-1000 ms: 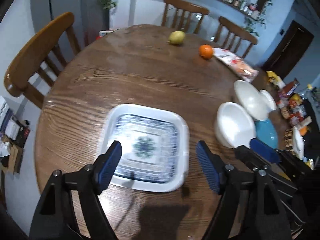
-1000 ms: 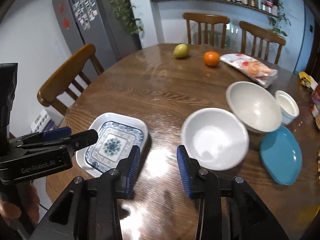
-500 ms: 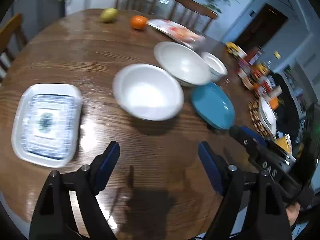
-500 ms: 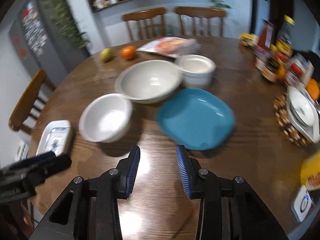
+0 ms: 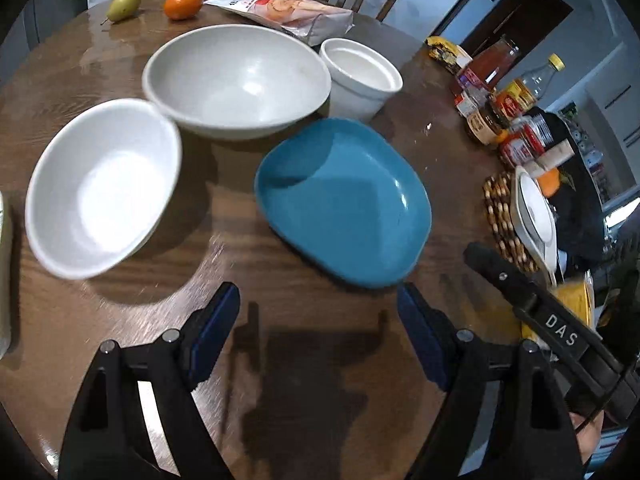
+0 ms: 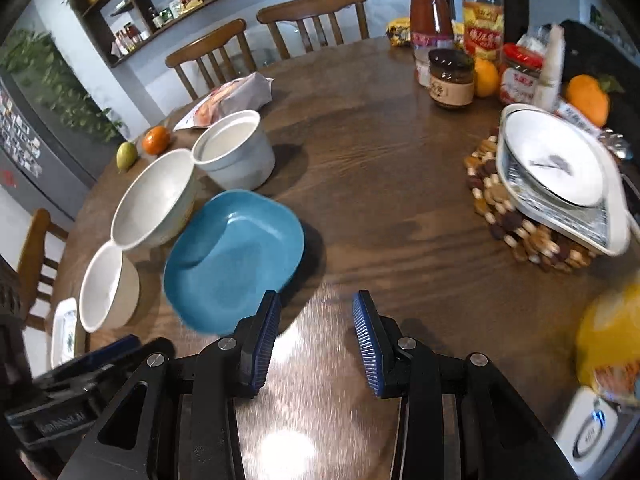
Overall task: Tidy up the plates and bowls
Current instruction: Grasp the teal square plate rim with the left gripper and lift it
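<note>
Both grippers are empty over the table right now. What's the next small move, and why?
Probably ease the left gripper forward and down onto the near rim of the blue plate: its jaws stand open and empty just short of it, and the plate lies alone, unstacked.

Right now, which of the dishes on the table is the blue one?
The blue plate, flat and squarish, lying on the table just ahead of both grippers. The two bowls and the small straight-sided cup beyond it are all white.
</note>
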A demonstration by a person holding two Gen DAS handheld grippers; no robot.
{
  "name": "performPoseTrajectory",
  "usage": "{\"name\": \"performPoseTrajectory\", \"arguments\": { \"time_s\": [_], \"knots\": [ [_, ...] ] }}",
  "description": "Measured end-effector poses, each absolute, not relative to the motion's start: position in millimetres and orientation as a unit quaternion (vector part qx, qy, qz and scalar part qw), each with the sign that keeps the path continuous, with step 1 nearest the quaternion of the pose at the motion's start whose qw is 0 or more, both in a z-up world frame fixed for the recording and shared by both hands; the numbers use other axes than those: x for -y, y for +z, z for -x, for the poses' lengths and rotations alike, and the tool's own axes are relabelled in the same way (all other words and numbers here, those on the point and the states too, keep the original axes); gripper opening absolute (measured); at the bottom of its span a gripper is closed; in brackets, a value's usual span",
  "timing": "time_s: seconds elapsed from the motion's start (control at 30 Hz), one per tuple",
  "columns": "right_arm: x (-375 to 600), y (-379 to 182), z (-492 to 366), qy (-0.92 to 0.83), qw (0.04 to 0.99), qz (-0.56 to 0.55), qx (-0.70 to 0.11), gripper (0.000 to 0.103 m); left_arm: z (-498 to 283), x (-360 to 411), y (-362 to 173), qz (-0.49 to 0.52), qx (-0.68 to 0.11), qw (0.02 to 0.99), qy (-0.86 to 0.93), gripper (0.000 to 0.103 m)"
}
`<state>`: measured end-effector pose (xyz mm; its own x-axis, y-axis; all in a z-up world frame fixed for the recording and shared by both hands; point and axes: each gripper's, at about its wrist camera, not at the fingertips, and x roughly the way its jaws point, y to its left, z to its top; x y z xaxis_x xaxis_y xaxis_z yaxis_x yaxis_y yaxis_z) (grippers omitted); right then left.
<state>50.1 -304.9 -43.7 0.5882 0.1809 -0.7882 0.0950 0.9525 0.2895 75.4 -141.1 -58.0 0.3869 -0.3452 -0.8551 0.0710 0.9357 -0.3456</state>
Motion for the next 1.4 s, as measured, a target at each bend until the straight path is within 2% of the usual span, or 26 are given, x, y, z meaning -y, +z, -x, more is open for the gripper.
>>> {"name": "performPoseTrajectory", "arguments": {
  "time_s": [0.13,0.27,0.4,0.47,0.53,0.63,0.67,0.93,1.23,1.4],
  "knots": [
    [306.4,-53.9,-84.0,0.042,0.877,-0.148,-0.456,0.039,-93.9,148.0,-63.6,0.129,-0.542,0.824,-0.104,0.076],
    [301.9,-64.8,-114.9,0.063,0.87,-0.143,-0.468,0.039,-107.7,151.9,-71.1,0.123,-0.555,0.817,-0.095,0.054],
    [293.7,-73.0,-132.1,0.093,0.861,-0.138,-0.48,0.038,-112.9,149.1,-75.7,0.121,-0.56,0.815,-0.087,0.046],
    [287.0,-74.3,-135.2,0.108,0.861,-0.128,-0.48,0.037,-115.5,147.6,-78.7,0.12,-0.565,0.812,-0.084,0.035],
    [284.0,-76.7,-137.7,0.118,0.857,-0.126,-0.486,0.022,-118.4,147.1,-79.1,0.114,-0.563,0.815,-0.081,0.031],
    [286.7,-79.6,-141.2,0.103,0.856,-0.114,-0.493,0.01,-121.5,144.2,-79.9,0.113,-0.56,0.817,-0.079,0.025],
    [288.9,-80.1,-140.6,0.102,0.856,-0.116,-0.494,0.01,-122.1,142.5,-80.7,0.114,-0.56,0.817,-0.078,0.016],
    [293.2,-65.0,-108.5,0.092,0.866,-0.122,-0.475,0.004,-112.2,144.8,-73.6,0.095,-0.551,0.824,-0.089,0.012],
    [286.2,-11.9,-41.1,0.094,0.89,-0.153,-0.419,0.003,-67.8,132.2,-20.9,0.053,-0.488,0.864,-0.11,0.013],
    [250.2,7.1,-28.4,0.123,0.893,-0.155,-0.403,0.004,-50.3,92.4,3.3,0.051,-0.457,0.884,-0.08,0.012]
  ]
}}
